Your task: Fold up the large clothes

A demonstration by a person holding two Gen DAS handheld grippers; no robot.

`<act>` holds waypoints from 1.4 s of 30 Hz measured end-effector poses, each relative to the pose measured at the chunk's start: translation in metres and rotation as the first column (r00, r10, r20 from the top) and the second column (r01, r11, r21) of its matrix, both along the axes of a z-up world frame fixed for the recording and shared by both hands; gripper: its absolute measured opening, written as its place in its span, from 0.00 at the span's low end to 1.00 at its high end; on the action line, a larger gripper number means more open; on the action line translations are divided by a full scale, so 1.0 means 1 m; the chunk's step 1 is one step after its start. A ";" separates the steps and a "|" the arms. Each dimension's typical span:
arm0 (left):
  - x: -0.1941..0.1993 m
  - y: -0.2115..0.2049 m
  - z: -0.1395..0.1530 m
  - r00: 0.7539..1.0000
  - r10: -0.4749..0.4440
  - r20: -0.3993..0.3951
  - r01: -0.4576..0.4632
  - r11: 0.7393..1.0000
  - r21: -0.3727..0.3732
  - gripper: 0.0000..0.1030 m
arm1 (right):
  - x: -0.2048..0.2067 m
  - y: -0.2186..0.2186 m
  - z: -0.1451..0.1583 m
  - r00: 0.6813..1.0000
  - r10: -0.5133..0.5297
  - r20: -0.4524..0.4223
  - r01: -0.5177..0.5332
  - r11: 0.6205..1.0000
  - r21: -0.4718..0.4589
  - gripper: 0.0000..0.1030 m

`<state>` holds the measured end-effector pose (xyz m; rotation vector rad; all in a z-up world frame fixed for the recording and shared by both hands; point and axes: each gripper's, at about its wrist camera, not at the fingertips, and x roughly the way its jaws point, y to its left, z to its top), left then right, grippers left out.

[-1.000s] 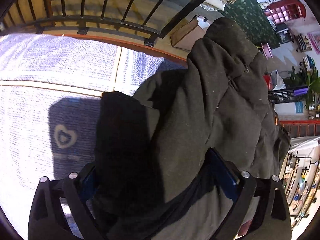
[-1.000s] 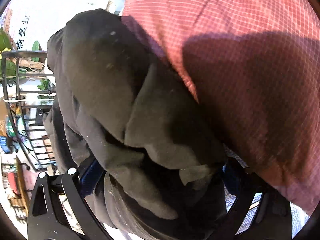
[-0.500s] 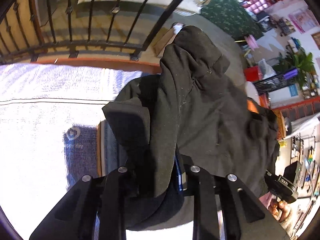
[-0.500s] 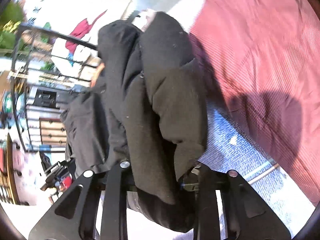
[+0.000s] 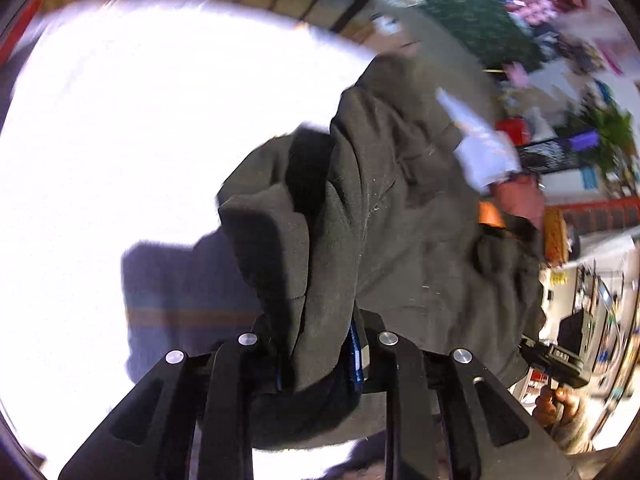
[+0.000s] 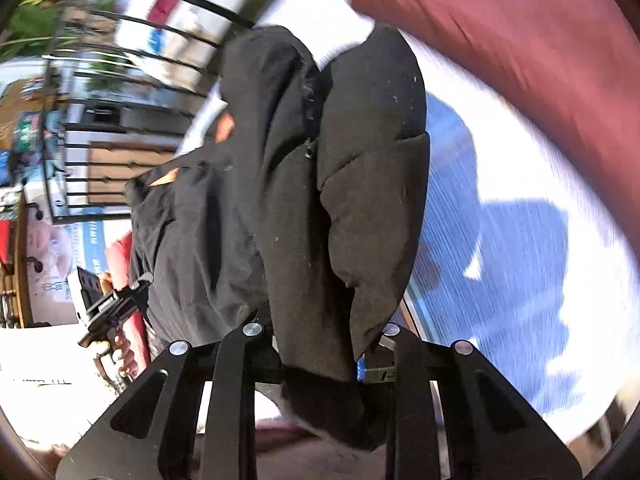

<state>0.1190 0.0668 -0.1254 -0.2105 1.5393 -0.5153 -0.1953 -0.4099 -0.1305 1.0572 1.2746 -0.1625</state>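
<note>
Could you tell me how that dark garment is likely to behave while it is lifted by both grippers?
The dark garment looks floppy: it bunches into deep folds above the left hand-held gripper and sags between grips. Its thick, padded-looking panels near the right hand-held gripper suggest some bulk and weight. The fuzzy, lint-flecked cloth probably will not slip from shut fingers.

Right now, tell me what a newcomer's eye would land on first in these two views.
The dark garment fills the middle of both views, bunched and hanging, pinched by the left gripper and the right gripper. Behind it in the left view lies a sunlit, washed-out white bedspread. In the right view a red blanket fills the upper right.
</note>
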 end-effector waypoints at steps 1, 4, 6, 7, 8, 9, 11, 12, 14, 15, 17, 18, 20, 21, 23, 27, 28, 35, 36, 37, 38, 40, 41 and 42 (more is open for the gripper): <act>-0.005 0.009 -0.010 1.000 0.025 -0.012 -0.025 1.000 0.005 0.25 | -0.006 0.002 -0.005 1.000 -0.009 -0.017 0.009 1.000 0.000 0.35; 0.000 0.020 -0.021 0.997 0.078 -0.021 -0.079 0.996 -0.041 0.34 | -0.012 -0.004 -0.018 0.994 -0.107 -0.023 0.107 0.993 0.038 0.63; 0.007 0.016 -0.024 0.998 0.065 0.003 -0.065 0.997 -0.033 0.46 | -0.011 -0.016 -0.020 0.990 -0.143 0.017 0.143 0.990 0.010 0.73; 0.011 0.012 -0.027 0.999 0.044 0.019 -0.043 0.999 -0.021 0.55 | -0.006 -0.020 -0.022 0.990 -0.141 0.022 0.141 0.990 -0.007 0.75; 0.014 0.007 -0.031 0.999 0.018 0.030 -0.018 1.000 0.001 0.60 | 0.003 -0.023 -0.026 0.991 -0.130 0.029 0.131 0.991 -0.013 0.76; 0.017 0.003 -0.036 1.000 0.000 0.031 -0.001 1.000 0.019 0.70 | 0.010 -0.028 -0.032 0.992 -0.123 0.037 0.123 0.992 0.001 0.76; 0.022 -0.005 -0.045 1.000 -0.021 0.021 0.020 0.999 0.033 0.77 | 0.021 -0.034 -0.044 0.992 -0.118 0.046 0.117 0.993 0.031 0.76; 0.024 -0.008 -0.046 0.999 -0.025 0.024 0.024 0.999 0.040 0.79 | 0.012 -0.039 -0.050 0.992 -0.114 0.052 0.112 0.993 0.041 0.76; 0.029 -0.011 -0.048 0.999 -0.019 0.028 0.017 0.999 0.047 0.80 | 0.022 -0.039 -0.054 0.992 -0.114 0.048 0.112 0.993 0.038 0.77; 0.029 -0.012 -0.048 1.000 -0.010 0.026 0.009 0.999 0.052 0.80 | 0.026 -0.039 -0.053 0.992 -0.118 0.048 0.116 0.992 0.038 0.77; 0.029 -0.012 -0.047 0.999 0.002 0.034 -0.004 0.999 0.049 0.78 | 0.028 -0.036 -0.052 0.990 -0.124 0.061 0.122 0.992 0.038 0.74; 0.028 -0.012 -0.046 0.999 0.005 0.038 -0.007 0.999 0.047 0.71 | 0.029 -0.034 -0.051 0.991 -0.122 0.057 0.121 0.992 0.024 0.67; 0.024 -0.010 -0.044 0.999 0.012 0.047 -0.013 0.999 0.035 0.58 | 0.018 -0.038 -0.050 0.990 -0.129 0.052 0.129 0.992 0.002 0.41; 0.023 -0.010 -0.042 0.998 0.013 0.056 -0.015 0.999 0.034 0.50 | 0.016 -0.037 -0.046 0.990 -0.131 0.055 0.132 0.991 -0.005 0.36; 0.018 -0.012 -0.034 0.997 0.015 0.079 -0.017 0.999 0.027 0.38 | 0.021 -0.033 -0.035 0.992 -0.108 0.059 0.111 0.993 -0.045 0.25; 0.011 -0.007 -0.012 0.993 0.029 0.111 -0.029 1.000 -0.004 0.25 | 0.042 -0.009 -0.003 0.997 -0.020 0.074 0.033 0.983 -0.181 0.20; 0.009 -0.007 -0.005 0.992 0.023 0.124 -0.022 1.000 -0.008 0.23 | 0.042 -0.006 0.004 0.997 -0.013 0.080 0.028 0.980 -0.196 0.19; -0.004 -0.046 0.075 0.956 -0.128 0.266 0.145 0.988 -0.047 0.21 | 0.042 0.004 0.054 0.986 0.052 0.156 -0.015 0.972 -0.233 0.18; -0.005 -0.055 0.088 0.945 -0.155 0.288 0.174 0.984 -0.043 0.21 | 0.043 0.007 0.061 0.984 0.065 0.166 -0.025 0.971 -0.238 0.18; -0.005 -0.065 0.101 0.933 -0.180 0.311 0.202 0.979 -0.039 0.21 | 0.043 0.007 0.072 0.980 0.072 0.183 -0.026 0.970 -0.241 0.18; -0.005 -0.076 0.111 0.922 -0.200 0.332 0.225 0.974 -0.037 0.21 | 0.041 0.007 0.079 0.977 0.076 0.199 -0.025 0.969 -0.245 0.17; -0.004 -0.097 0.131 0.901 -0.225 0.371 0.257 0.966 -0.040 0.21 | 0.039 0.007 0.098 0.968 0.086 0.238 -0.020 0.964 -0.266 0.17; -0.003 -0.106 0.142 0.892 -0.229 0.389 0.269 0.962 -0.049 0.21 | 0.036 0.004 0.112 0.959 0.085 0.268 -0.008 0.960 -0.279 0.17; -0.002 -0.115 0.152 0.886 -0.232 0.403 0.280 0.958 -0.064 0.21 | 0.034 0.000 0.122 0.952 0.083 0.295 0.004 0.959 -0.282 0.17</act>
